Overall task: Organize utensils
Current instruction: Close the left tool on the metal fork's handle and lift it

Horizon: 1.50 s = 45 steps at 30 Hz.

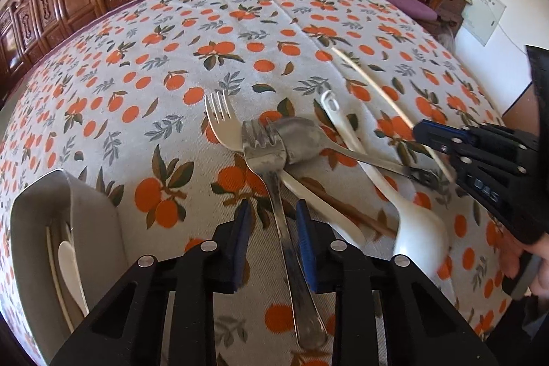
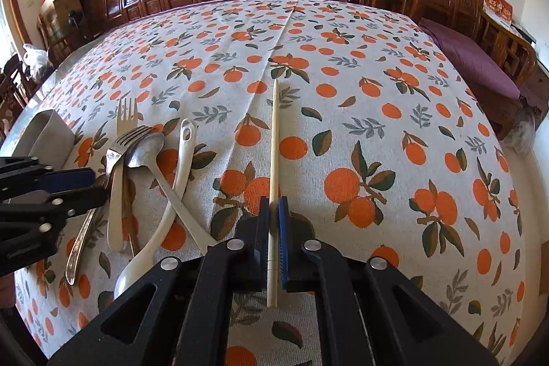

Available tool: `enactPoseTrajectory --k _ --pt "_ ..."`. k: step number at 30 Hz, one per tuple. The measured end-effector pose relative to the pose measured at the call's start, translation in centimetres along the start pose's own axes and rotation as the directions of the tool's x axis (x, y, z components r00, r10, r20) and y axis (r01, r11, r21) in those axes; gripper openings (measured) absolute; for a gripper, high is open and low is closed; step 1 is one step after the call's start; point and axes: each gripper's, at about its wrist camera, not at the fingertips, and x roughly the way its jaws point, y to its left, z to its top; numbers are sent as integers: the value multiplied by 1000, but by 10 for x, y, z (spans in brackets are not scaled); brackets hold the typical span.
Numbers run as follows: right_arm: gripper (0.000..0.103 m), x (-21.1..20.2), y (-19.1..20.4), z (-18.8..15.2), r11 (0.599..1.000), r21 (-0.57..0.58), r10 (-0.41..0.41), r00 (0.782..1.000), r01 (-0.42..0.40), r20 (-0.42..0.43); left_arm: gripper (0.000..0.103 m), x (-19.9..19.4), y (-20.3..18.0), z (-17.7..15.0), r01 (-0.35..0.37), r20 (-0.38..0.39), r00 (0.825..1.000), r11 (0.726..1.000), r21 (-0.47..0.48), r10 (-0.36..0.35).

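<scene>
Pale chopstick (image 2: pixel 273 180) clamped in right tongs (image 2: pixel 273 211); steel fork (image 1: pixel 274 194) handle between narrow left tongs (image 1: pixel 272 222), pads apart from it; holder (image 1: pixel 65 228) left.

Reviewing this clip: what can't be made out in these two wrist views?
- Holder, left wrist view: cut by the left edge; its contents only partly show behind its wall.
- Brown chopstick, left wrist view: mostly buried under the white fork and metal fork.
- Left gripper: whether its pads press the metal fork's handle is unclear.
- Pale chopstick in the right gripper: blurred in the left wrist view.
</scene>
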Motion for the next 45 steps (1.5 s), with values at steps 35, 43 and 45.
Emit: enactPoseTrajectory --k 35,43,45 --pt "6 -24 28 -10 1000 -20 21 999 -20 34 6 -67 -10 -37 -6 157 988 995 101 -10" --pt "6 -27 26 -10 1000 -13 28 999 -27 42 6 -88 -11 -45 10 221 975 996 89 -30" --pt "6 -27 26 -11 1000 -15 28 999 -28 41 6 -93 -10 -48 12 242 970 996 86 -33"
